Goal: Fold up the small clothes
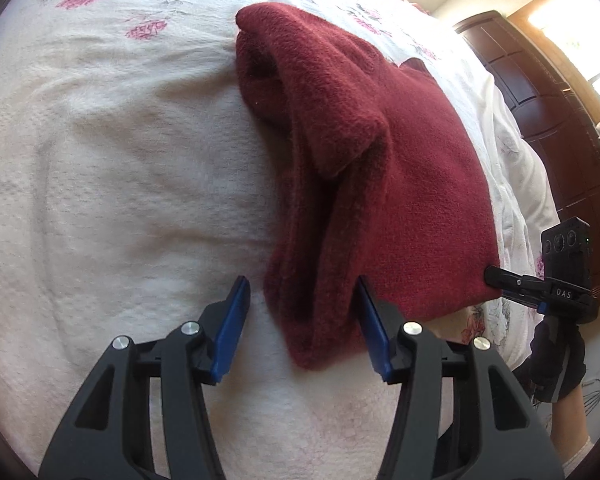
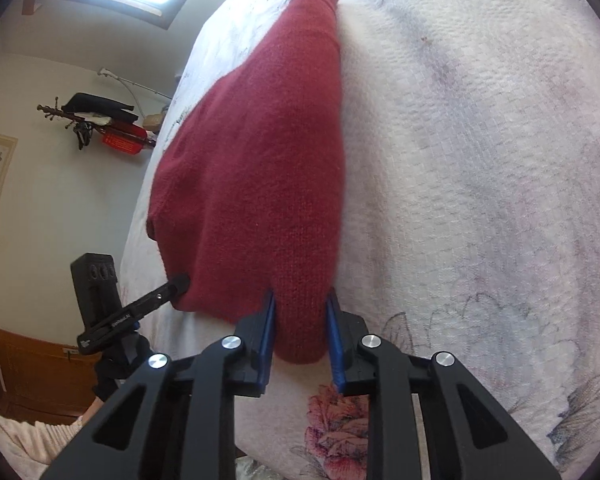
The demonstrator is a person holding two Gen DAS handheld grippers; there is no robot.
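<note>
Left wrist view: the left hand-held gripper (image 1: pixel 302 320) gapes around the sweater's (image 1: pixel 380 160) near hem — nothing pinched. Right hand-held gripper (image 2: pixel 300 330) straddles the other hem corner on the bed (image 2: pixel 480 160), grip uncertain. Soft, light, floppy knit; best held at hem corners.

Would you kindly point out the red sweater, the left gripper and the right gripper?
red sweater (image 1: pixel 400 184): left wrist view, flat body panel.
left gripper (image 1: pixel 302 328): left wrist view, between fingertips.
right gripper (image 2: pixel 300 340): right wrist view, between fingertips.
</note>
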